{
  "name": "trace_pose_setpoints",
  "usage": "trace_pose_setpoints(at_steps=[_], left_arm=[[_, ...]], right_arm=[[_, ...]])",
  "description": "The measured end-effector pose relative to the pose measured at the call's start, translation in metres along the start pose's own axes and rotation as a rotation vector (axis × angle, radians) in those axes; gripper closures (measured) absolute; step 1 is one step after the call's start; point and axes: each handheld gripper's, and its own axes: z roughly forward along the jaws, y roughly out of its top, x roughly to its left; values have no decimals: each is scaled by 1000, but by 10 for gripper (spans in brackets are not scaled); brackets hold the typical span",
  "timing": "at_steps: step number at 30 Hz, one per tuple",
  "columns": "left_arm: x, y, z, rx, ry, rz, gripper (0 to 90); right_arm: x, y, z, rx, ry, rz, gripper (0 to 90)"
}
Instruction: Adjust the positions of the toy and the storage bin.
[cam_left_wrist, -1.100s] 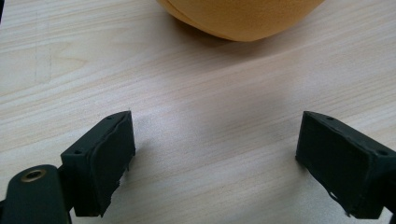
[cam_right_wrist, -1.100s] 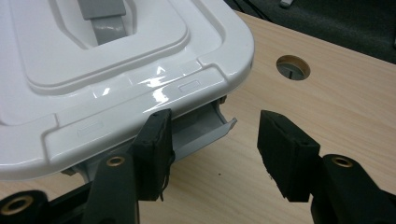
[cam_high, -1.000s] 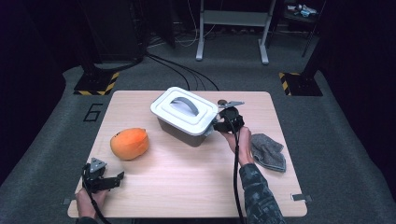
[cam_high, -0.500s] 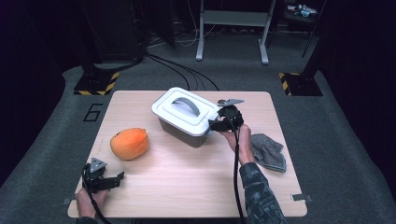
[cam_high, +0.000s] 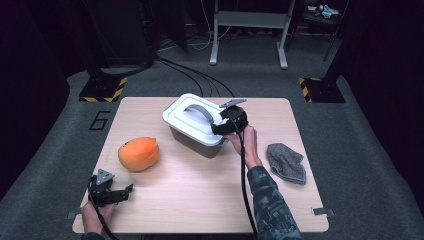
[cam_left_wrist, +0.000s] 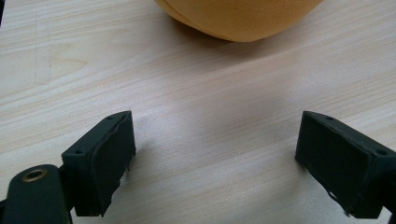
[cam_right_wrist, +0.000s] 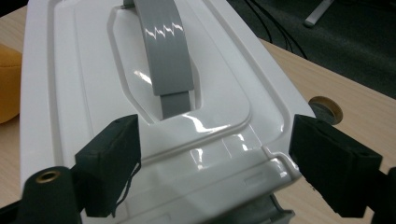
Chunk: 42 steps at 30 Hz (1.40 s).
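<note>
Jaws spread wide and empty, the right gripper (cam_high: 220, 128) hovers over the box lid (cam_high: 195, 119) by its grey handle (cam_right_wrist: 169, 60), while the left gripper (cam_high: 122, 192) gapes near the box's orange toy (cam_high: 138, 153).

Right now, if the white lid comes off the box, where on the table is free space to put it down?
The widest bare patch on the table is the front middle, between the left gripper and the person's right forearm. The far left corner, behind the orange plush, is also free. It is crowded around the box, where the right gripper works, and near the grey cloth.
</note>
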Motion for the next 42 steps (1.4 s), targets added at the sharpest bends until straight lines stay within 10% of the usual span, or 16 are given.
trace_pose_setpoints(at_steps=[21, 42], left_arm=[[0, 0, 0, -3, -3, 2, 119], [0, 0, 0, 0, -3, 5, 119]], right_arm=[[14, 21, 28, 11, 59, -62, 655], [29, 12, 14, 40, 21, 16, 663]])
